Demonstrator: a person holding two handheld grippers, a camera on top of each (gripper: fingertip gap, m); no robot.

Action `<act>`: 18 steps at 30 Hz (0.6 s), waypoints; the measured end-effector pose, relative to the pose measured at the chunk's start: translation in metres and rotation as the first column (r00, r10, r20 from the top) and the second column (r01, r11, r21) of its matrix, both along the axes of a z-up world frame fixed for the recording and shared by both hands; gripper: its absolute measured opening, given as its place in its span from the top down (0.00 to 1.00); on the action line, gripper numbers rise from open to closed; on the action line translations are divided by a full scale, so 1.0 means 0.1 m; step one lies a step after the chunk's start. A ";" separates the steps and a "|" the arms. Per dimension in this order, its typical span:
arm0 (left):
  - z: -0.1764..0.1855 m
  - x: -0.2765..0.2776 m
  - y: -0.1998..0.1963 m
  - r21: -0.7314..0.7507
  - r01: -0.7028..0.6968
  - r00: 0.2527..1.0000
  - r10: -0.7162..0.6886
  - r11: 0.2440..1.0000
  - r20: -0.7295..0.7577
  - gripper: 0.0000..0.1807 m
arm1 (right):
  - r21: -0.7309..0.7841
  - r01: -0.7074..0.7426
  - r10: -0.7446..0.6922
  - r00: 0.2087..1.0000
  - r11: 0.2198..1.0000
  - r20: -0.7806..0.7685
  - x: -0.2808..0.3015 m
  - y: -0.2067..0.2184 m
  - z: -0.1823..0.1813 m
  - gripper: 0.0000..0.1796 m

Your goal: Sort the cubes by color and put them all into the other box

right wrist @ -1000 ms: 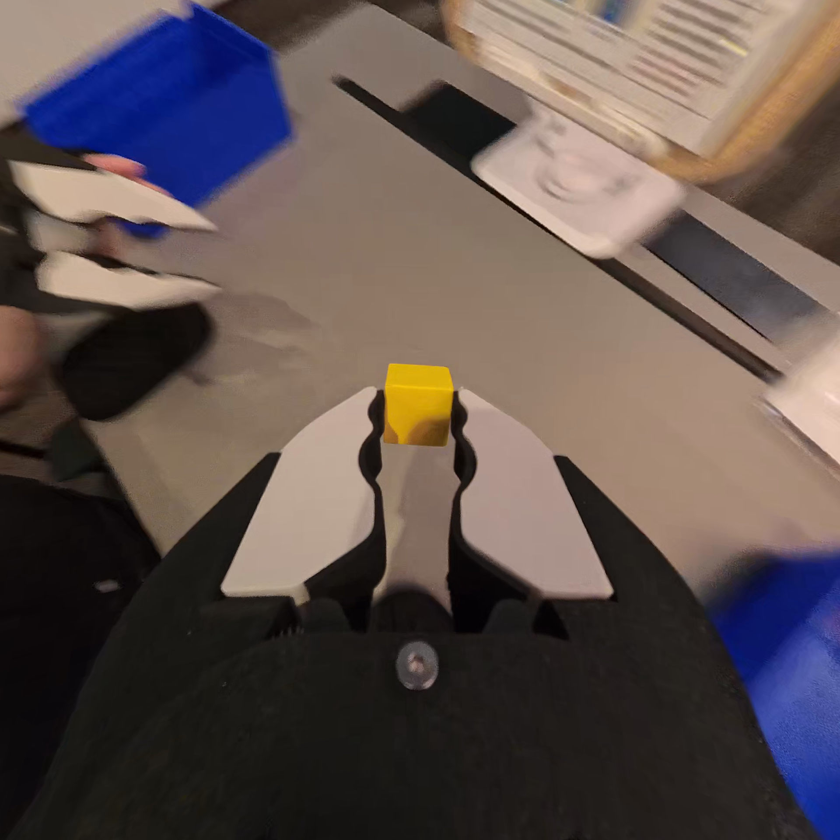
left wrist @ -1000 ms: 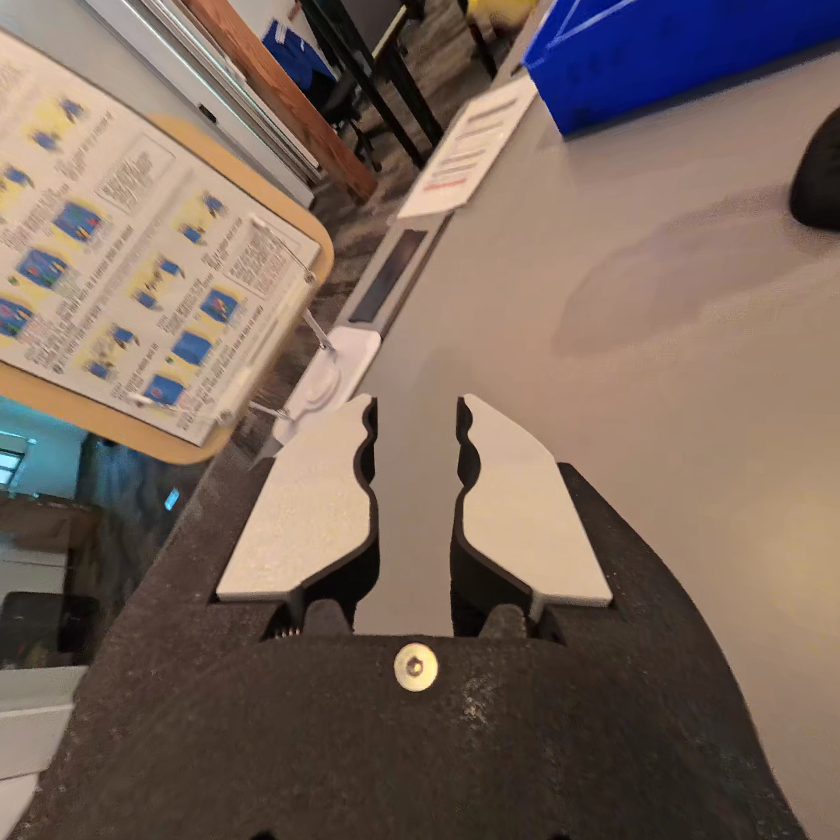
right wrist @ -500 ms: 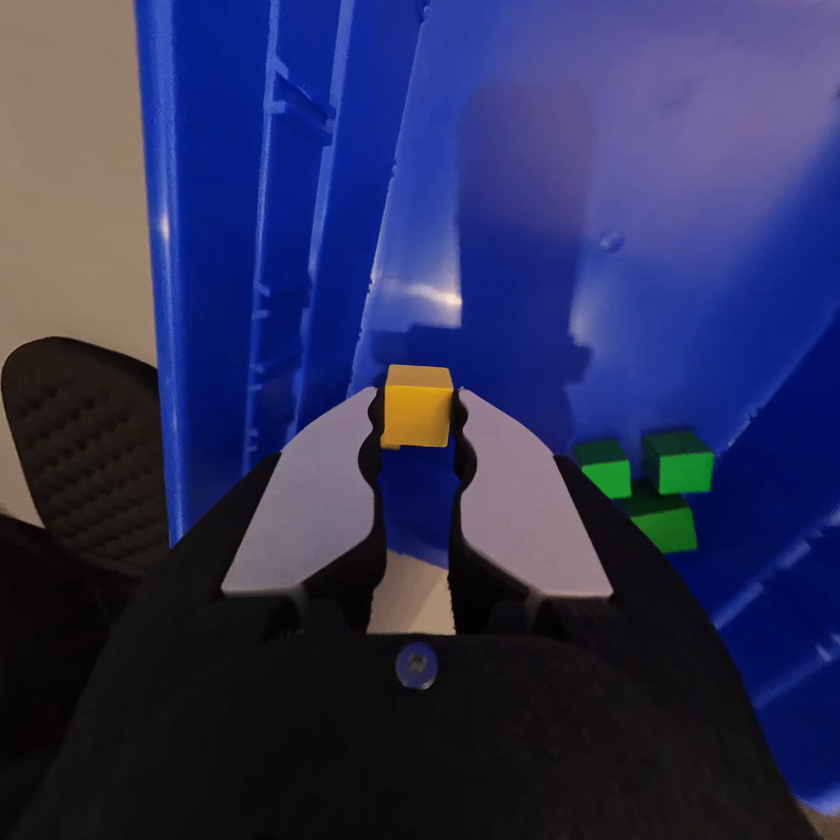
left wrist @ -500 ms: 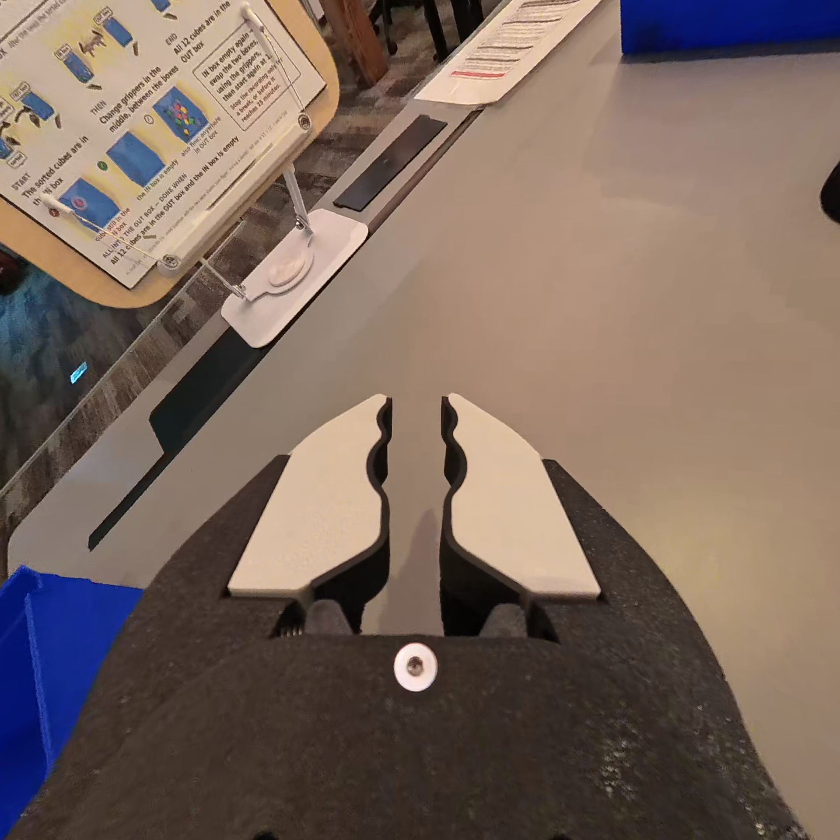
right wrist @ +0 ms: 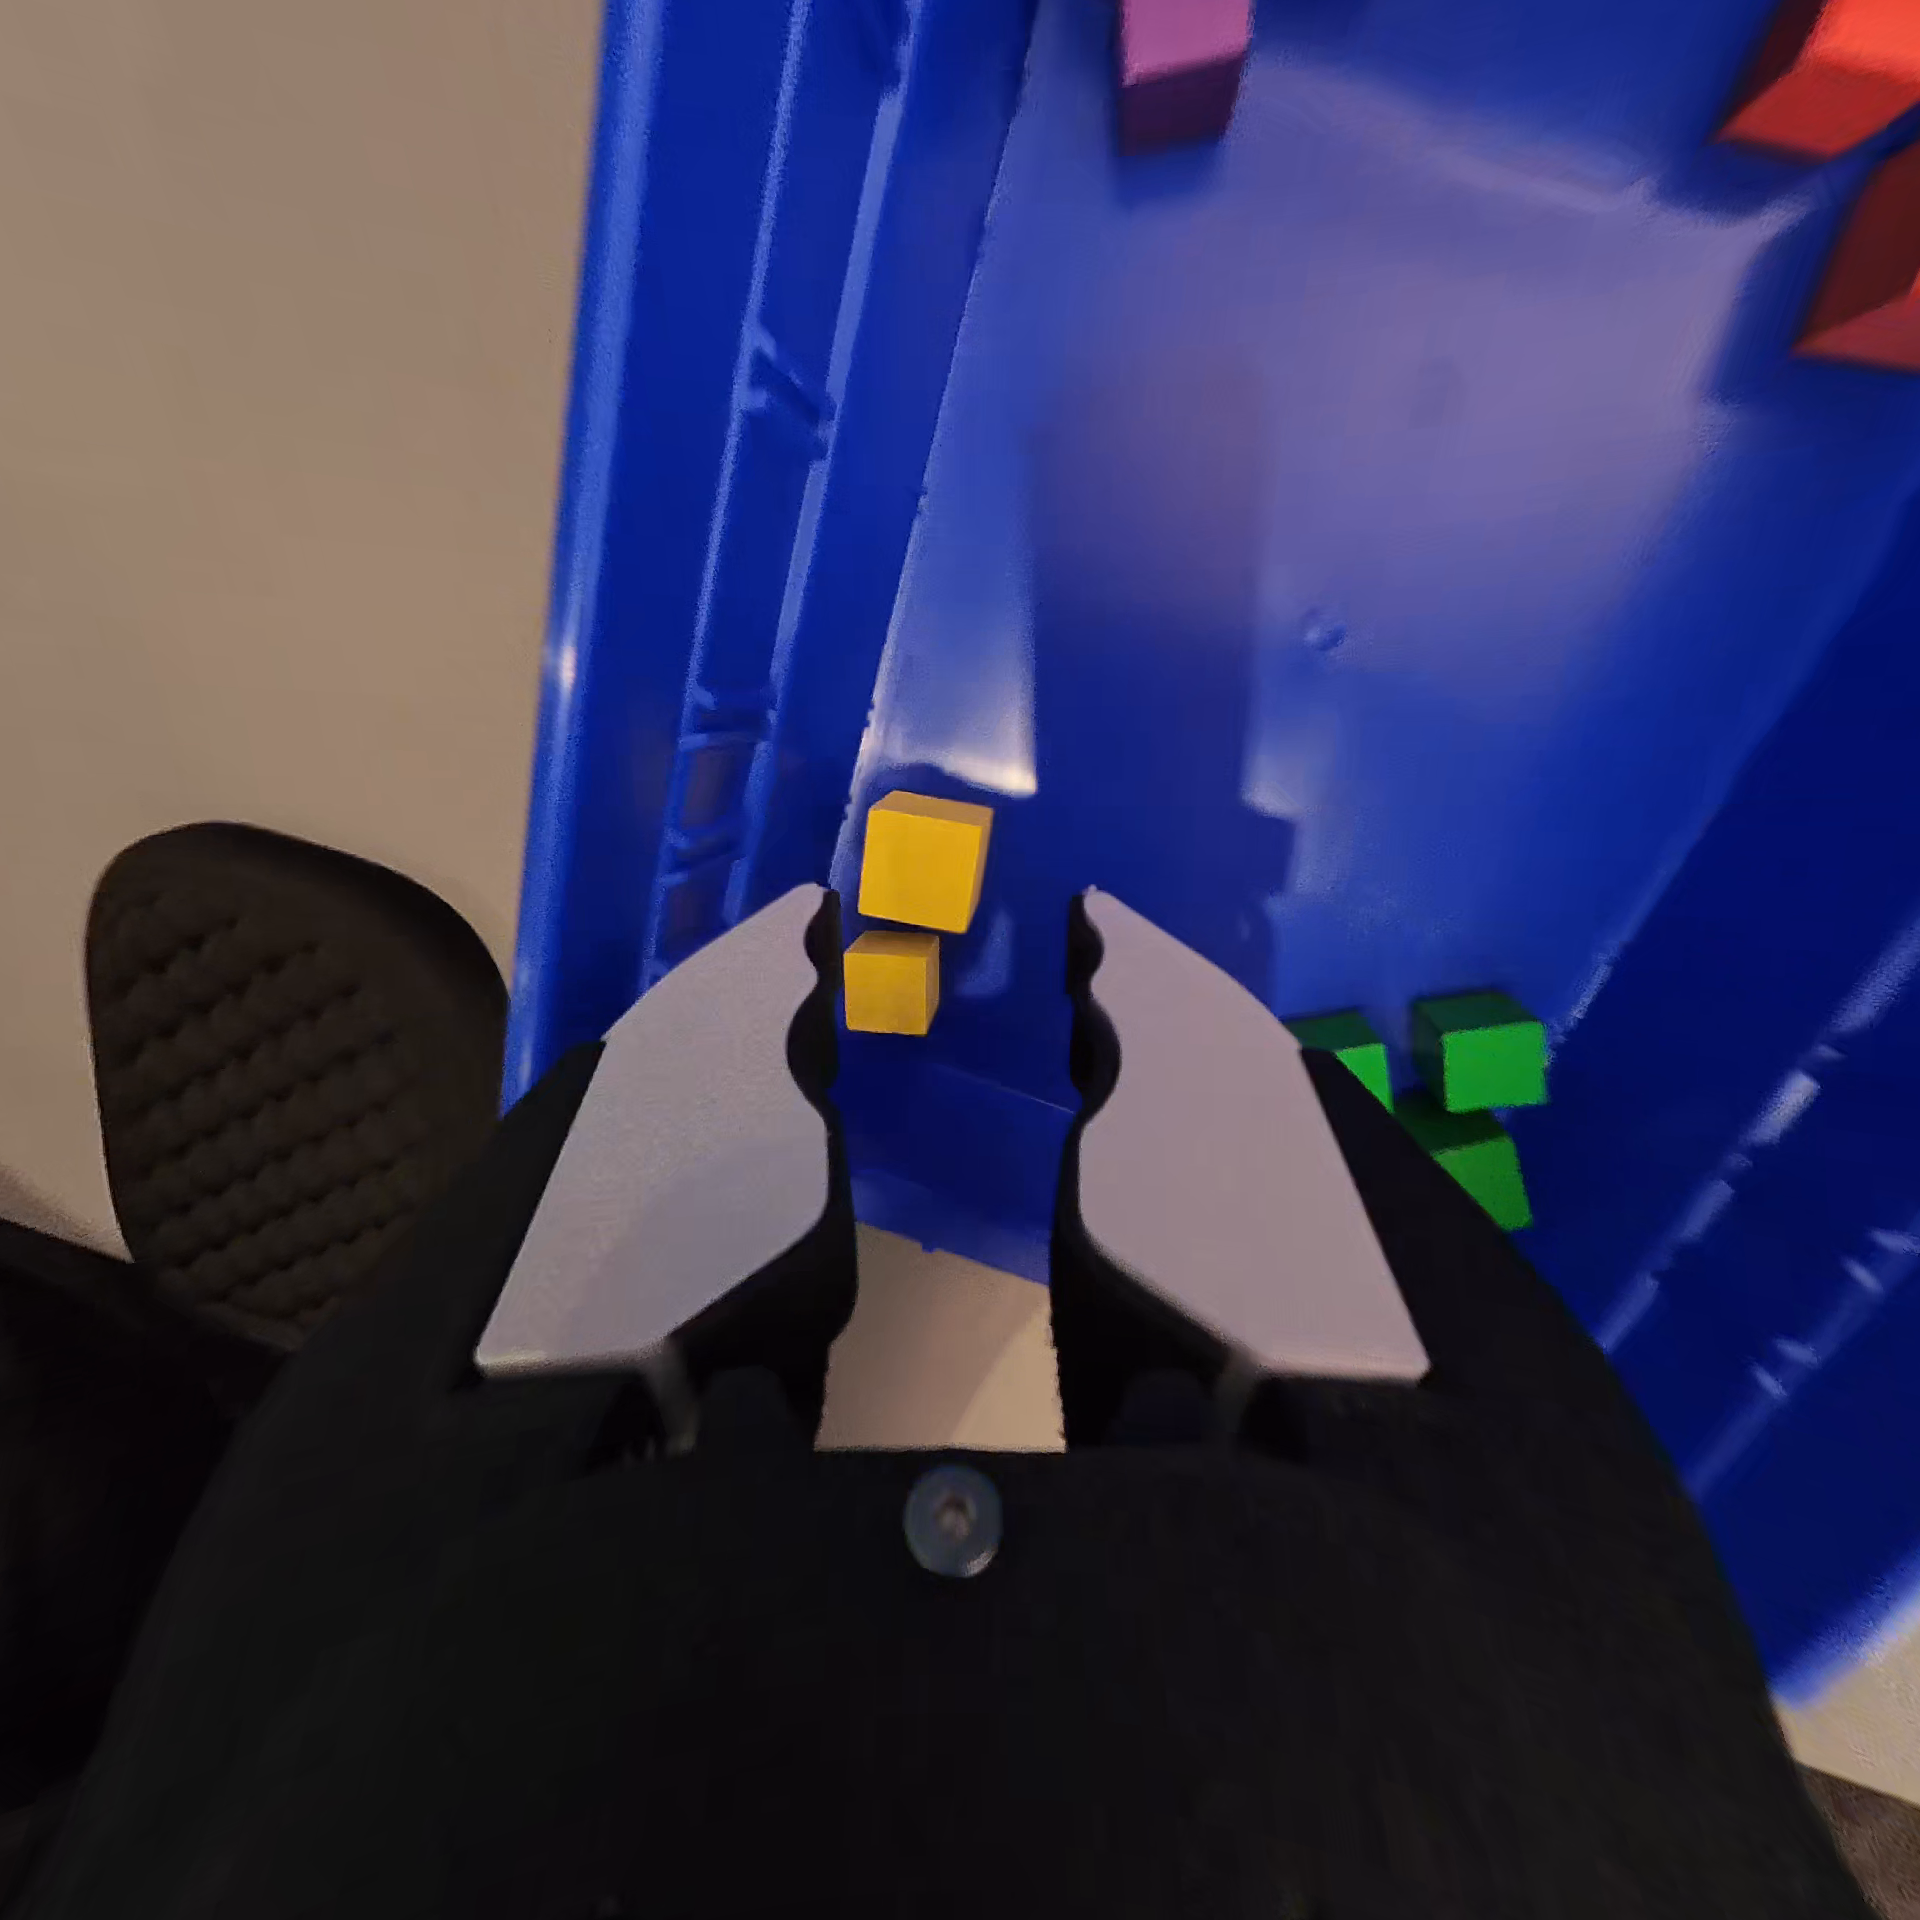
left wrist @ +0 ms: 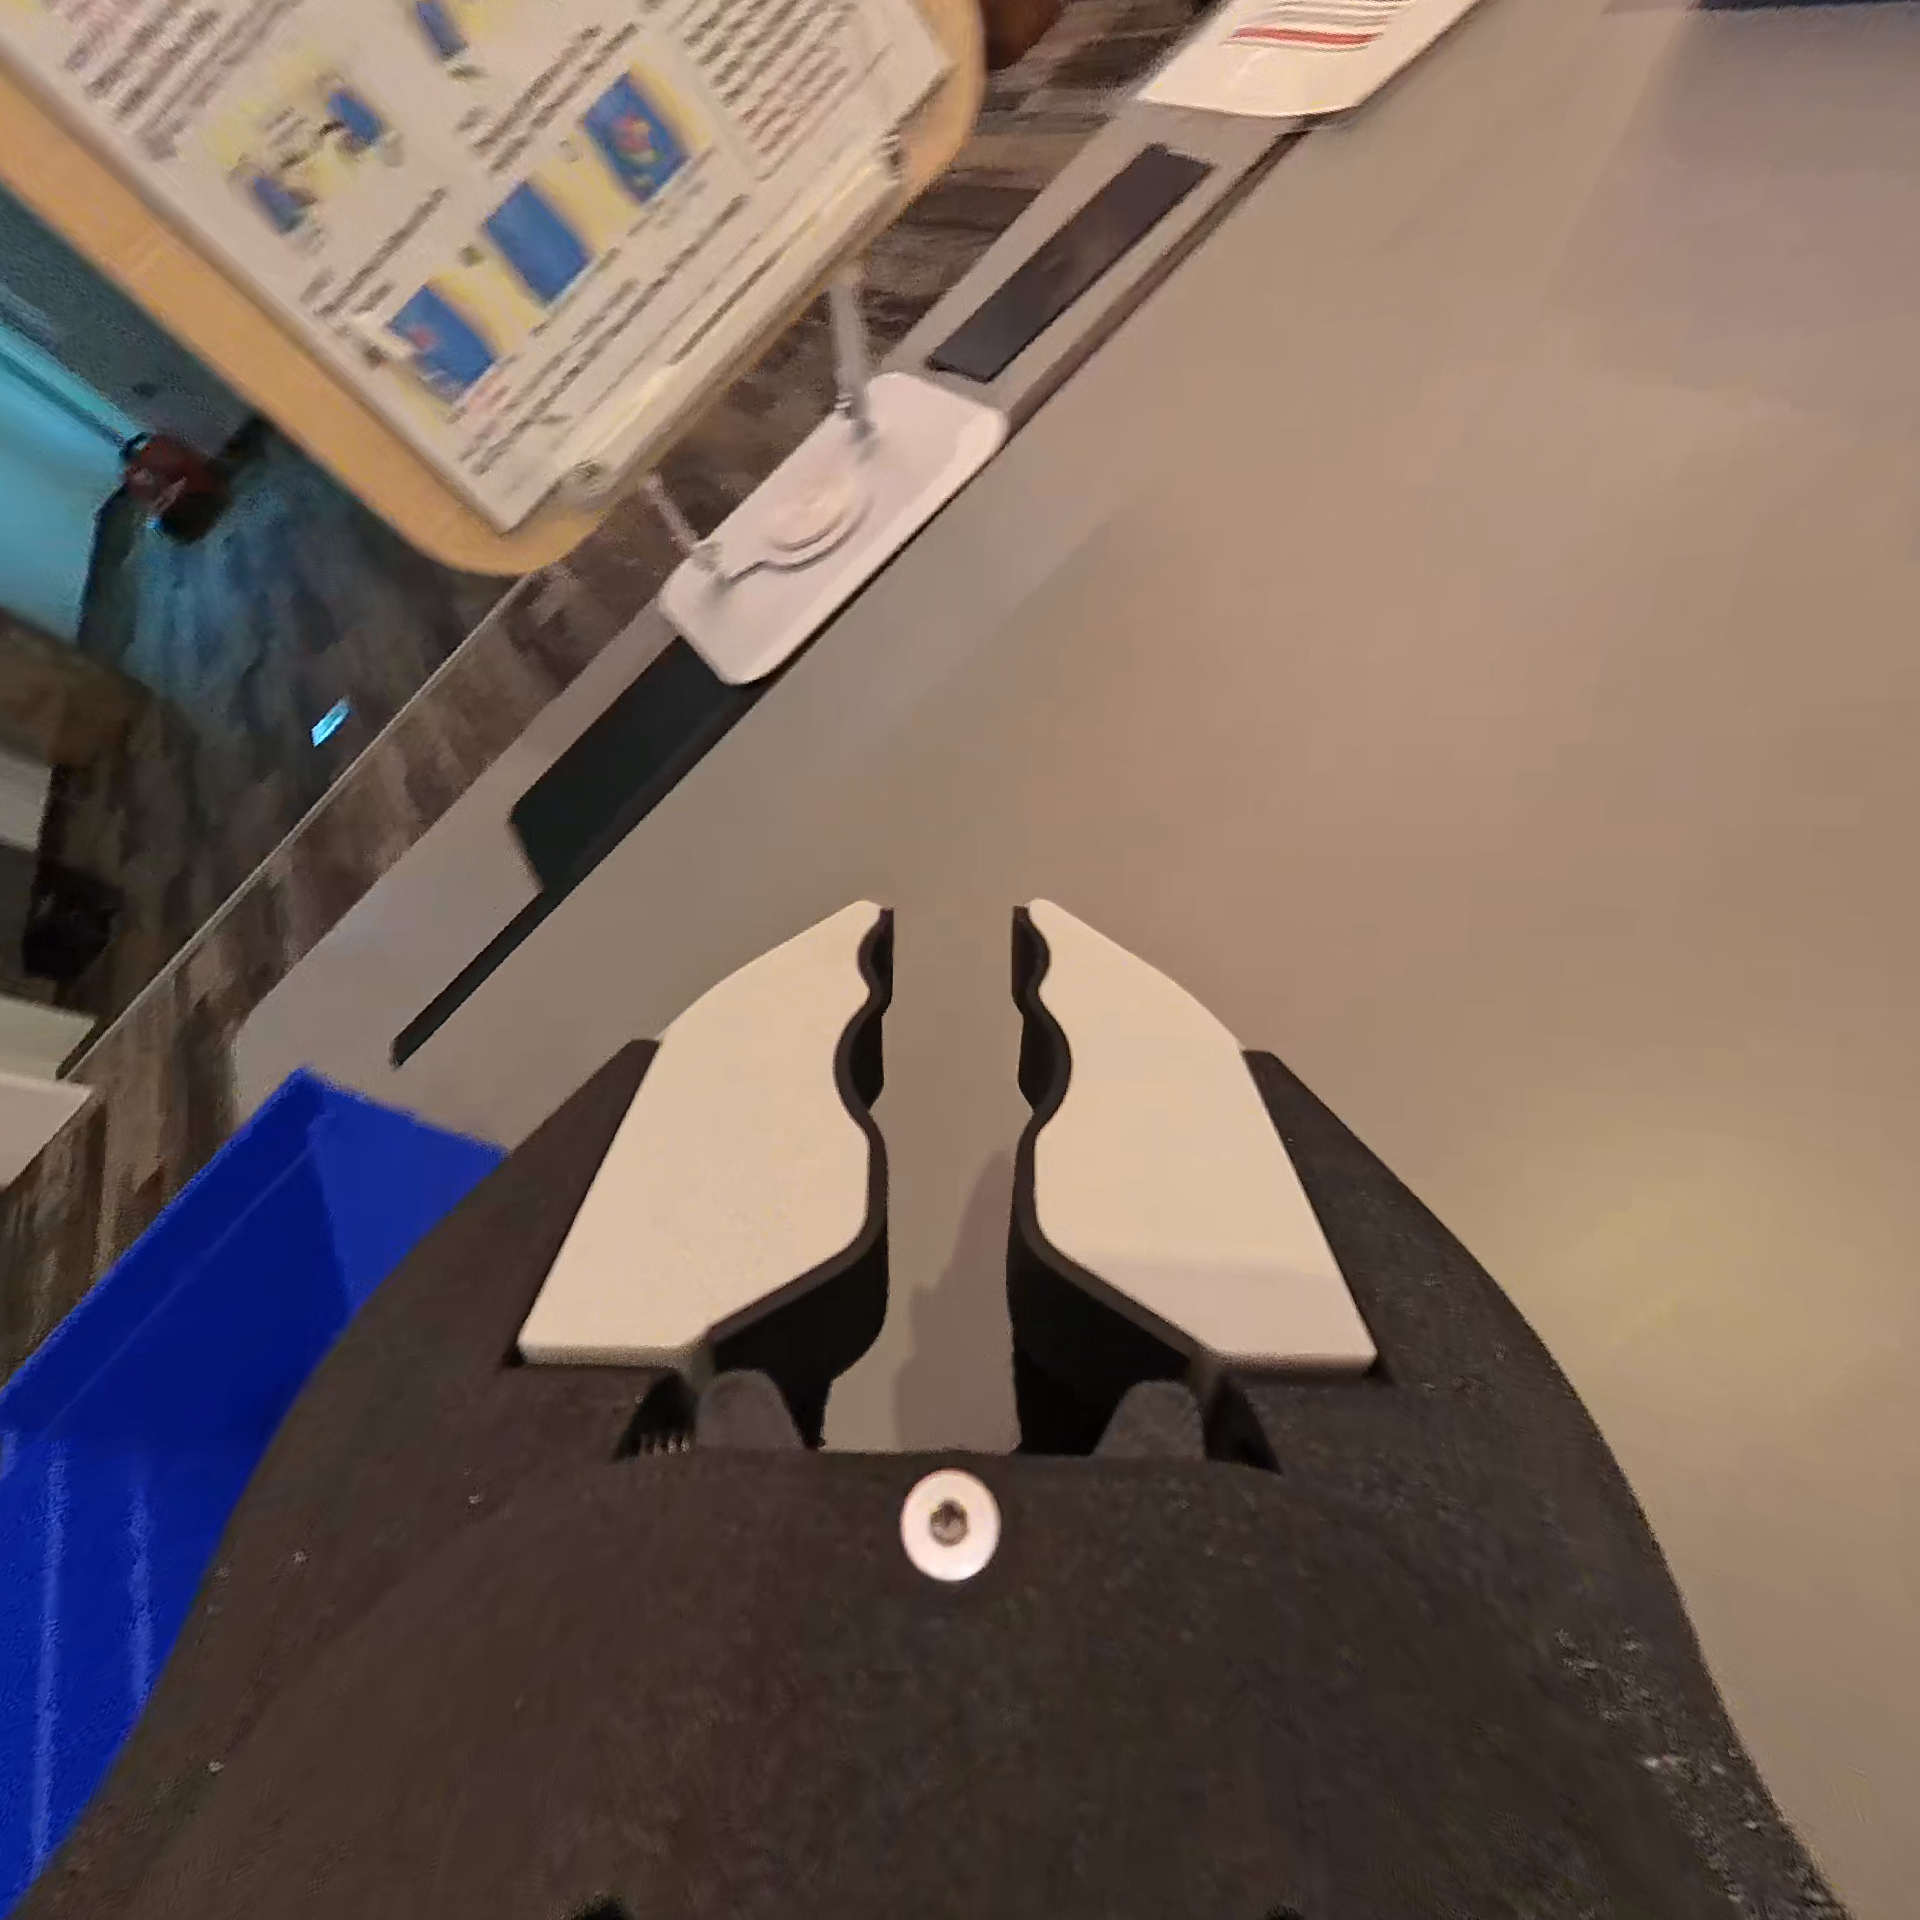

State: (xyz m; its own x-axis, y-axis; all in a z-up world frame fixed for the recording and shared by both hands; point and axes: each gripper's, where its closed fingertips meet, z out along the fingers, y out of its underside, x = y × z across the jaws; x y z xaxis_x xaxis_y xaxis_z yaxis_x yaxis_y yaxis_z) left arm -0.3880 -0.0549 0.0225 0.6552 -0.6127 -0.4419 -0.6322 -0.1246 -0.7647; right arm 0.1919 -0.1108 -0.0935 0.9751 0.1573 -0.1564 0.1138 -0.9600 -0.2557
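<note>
The right hand-held gripper [right wrist: 951,914] hangs over the near corner of a blue box [right wrist: 1351,540], its jaws spread wide and gripping nothing. Just past the fingertips are two yellow cubes [right wrist: 923,860], one larger in view and turned a little askew, the smaller-looking one [right wrist: 890,982] straight below it in the picture, close to the left finger; whether they touch cannot be told. Being cubes, they have no long axis. Both lie beside the box's left wall. To the right, partly hidden by the right finger, three green cubes [right wrist: 1481,1049] cluster together. Near the far end sit a purple cube [right wrist: 1184,68] and some red cubes [right wrist: 1849,94], cut off by the picture edge. A black textured pad [right wrist: 270,1060] lies on the desk [right wrist: 260,416] left of the box.

Only the left wrist view shows the left hand-held gripper [left wrist: 948,914], its jaws a narrow gap apart and empty, above bare grey desk [left wrist: 1455,727]. That view also shows another blue box [left wrist: 177,1351] at lower left, an instruction sheet on a stand [left wrist: 831,520] at the desk's edge, and a paper [left wrist: 1309,52] farther along. No cubes appear there.
</note>
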 end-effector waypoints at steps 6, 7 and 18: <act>0.25 -1.38 0.38 0.015 -0.268 0.960 0.268 0.963 -0.086 0.84 | 0.230 0.007 -0.010 1.000 0.973 0.013 0.00 -0.05 0.59 0.78; 0.23 -1.63 0.43 -0.009 -0.313 0.946 0.310 0.950 -0.095 0.84 | 0.264 -0.008 0.005 1.000 0.965 0.010 -0.05 -0.05 0.67 0.79; -0.56 -2.80 0.87 -0.128 -0.297 0.923 0.250 0.946 -0.293 0.78 | 0.324 -0.127 0.121 0.992 0.937 0.039 -0.60 0.23 1.02 0.80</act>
State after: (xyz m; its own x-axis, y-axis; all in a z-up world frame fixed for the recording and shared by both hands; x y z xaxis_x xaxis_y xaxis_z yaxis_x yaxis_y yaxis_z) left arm -0.6675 0.0322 -0.0331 0.6784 -0.5069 -0.5319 -0.7339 -0.4329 -0.5234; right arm 0.1321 -0.0875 0.0085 0.9466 0.3170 -0.0589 0.2345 -0.8024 -0.5487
